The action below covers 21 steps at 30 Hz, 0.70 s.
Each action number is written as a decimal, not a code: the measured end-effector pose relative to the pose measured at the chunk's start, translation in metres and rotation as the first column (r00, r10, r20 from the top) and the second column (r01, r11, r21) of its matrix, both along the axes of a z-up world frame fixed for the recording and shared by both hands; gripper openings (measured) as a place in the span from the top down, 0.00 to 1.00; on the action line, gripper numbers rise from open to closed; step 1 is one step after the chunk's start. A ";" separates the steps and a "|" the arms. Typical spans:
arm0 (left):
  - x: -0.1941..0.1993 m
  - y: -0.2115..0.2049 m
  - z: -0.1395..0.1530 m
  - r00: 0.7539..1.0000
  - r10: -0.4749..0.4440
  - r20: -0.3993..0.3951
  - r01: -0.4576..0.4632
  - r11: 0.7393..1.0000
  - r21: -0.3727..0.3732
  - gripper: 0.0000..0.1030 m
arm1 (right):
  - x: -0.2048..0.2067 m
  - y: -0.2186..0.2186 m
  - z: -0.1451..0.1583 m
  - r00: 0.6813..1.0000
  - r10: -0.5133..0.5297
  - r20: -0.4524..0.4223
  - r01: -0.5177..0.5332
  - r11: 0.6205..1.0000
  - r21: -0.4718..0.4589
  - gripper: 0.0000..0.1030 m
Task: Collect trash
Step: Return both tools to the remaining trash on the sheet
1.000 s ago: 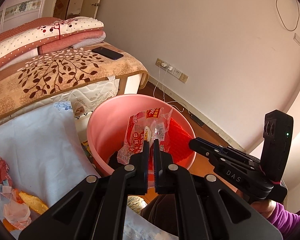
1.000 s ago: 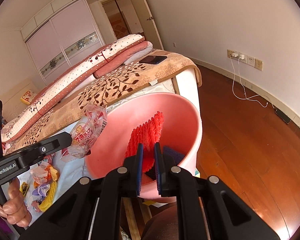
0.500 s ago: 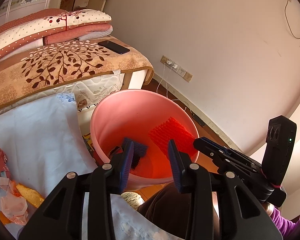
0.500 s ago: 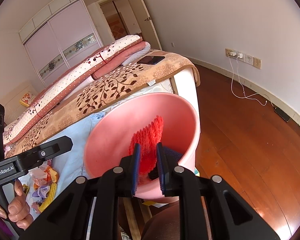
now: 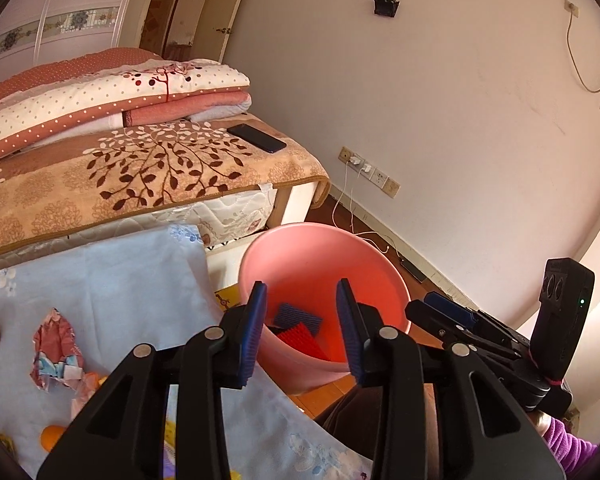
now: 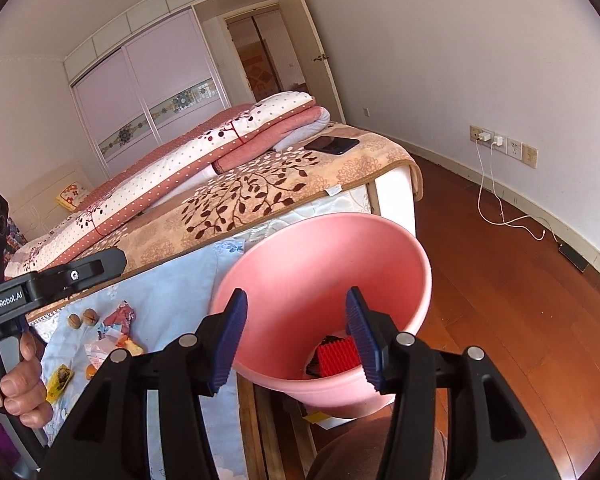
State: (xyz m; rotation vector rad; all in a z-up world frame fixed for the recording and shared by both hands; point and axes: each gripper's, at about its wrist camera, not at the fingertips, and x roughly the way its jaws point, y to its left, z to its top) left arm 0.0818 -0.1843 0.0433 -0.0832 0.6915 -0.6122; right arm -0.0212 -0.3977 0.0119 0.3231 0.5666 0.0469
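**Pink bucket, trash inside; both claws empty**

Smooth round pink plastic bucket (image 6: pixel 380 248) stood beside your worktop (image 5: pixel 112 280), mouth tilted toward you. At its bottom lay ridged red netting (image 6: pixel 338 356), flat. Crumpled wrappers (image 5: pixel 56 352) remained on the pale blue cloth. Your left claw (image 5: pixel 302 324) stood wide apart, holding nothing; your right claw (image 6: pixel 296 336) was opening, nothing between its ribbed blue pads.

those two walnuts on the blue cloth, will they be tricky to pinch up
Likely, yes. The walnuts look round and hard, so they may roll or squirt out of flat pads. The blue cloth looks soft and wrinkled, which probably limits rolling. They seem light and unlikely to crush.
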 end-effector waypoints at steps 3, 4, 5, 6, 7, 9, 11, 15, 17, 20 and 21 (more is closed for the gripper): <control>-0.007 0.025 0.014 0.997 0.053 0.047 -0.054 0.998 0.016 0.65 | -0.003 0.019 0.007 0.999 0.036 0.022 -0.036 0.999 -0.034 0.49; -0.009 0.033 0.018 0.996 0.070 0.062 -0.072 0.997 0.020 0.65 | -0.003 0.025 0.008 0.999 0.047 0.026 -0.046 0.998 -0.045 0.46; -0.012 0.043 0.021 0.993 0.089 0.075 -0.091 0.996 0.025 0.65 | -0.004 0.032 0.010 0.998 0.061 0.032 -0.059 0.997 -0.054 0.45; -0.014 0.052 0.025 0.991 0.106 0.087 -0.109 0.994 0.031 0.65 | -0.004 0.039 0.011 0.997 0.074 0.036 -0.071 0.996 -0.061 0.45; -0.018 0.062 0.028 0.988 0.122 0.099 -0.126 0.991 0.037 0.65 | -0.004 0.045 0.011 0.996 0.087 0.036 -0.085 0.994 -0.066 0.44; -0.024 0.081 0.032 0.982 0.146 0.117 -0.152 0.987 0.044 0.65 | -0.002 0.058 0.011 0.992 0.122 0.027 -0.120 0.990 -0.069 0.43; -0.031 0.099 0.035 0.975 0.177 0.138 -0.186 0.981 0.059 0.65 | -0.001 0.071 0.009 0.987 0.160 0.013 -0.159 0.985 -0.071 0.43; -0.043 0.134 0.034 0.961 0.236 0.142 -0.248 0.965 0.080 0.65 | 0.000 0.096 0.006 0.976 0.217 -0.010 -0.217 0.973 -0.081 0.43; -0.048 0.150 0.031 0.955 0.266 0.131 -0.278 0.957 0.087 0.65 | 0.001 0.106 0.004 0.971 0.239 -0.022 -0.240 0.967 -0.082 0.43; -0.054 0.174 0.023 0.946 0.306 0.107 -0.317 0.944 0.098 0.65 | 0.002 0.120 0.002 0.962 0.271 -0.041 -0.274 0.958 -0.084 0.43; -0.057 0.182 0.020 0.944 0.318 0.095 -0.326 0.940 0.100 0.65 | 0.002 0.124 0.001 0.959 0.281 -0.045 -0.284 0.955 -0.085 0.43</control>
